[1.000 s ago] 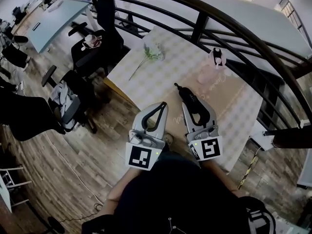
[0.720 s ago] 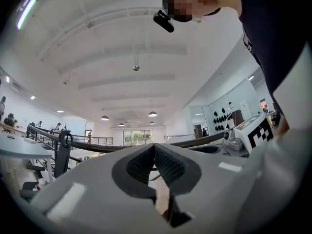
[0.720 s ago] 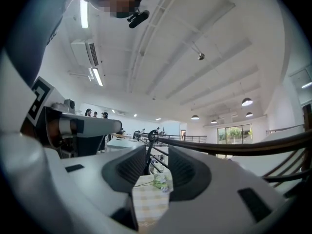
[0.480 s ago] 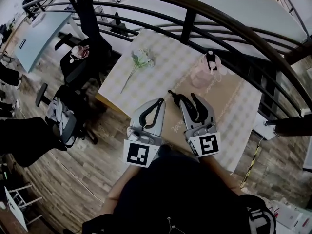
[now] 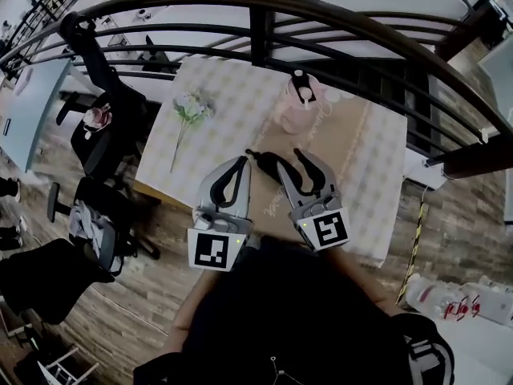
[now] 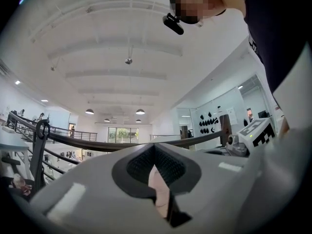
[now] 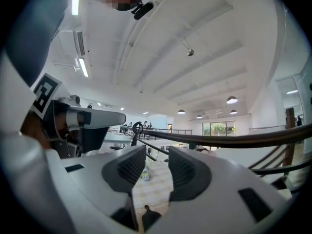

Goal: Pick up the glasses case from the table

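**Both grippers held level, side by side**

Your left gripper [image 5: 239, 162] sits just left of the frame's centre, its jaws closed tip to tip. Your right gripper [image 5: 274, 154] is close beside it, right of centre, jaws apart and empty. Both point toward the top of the frame.

Open-plan office: desks [image 5: 32, 103], swivel chairs [image 5: 120, 107], ceiling lamps [image 6: 140, 111]
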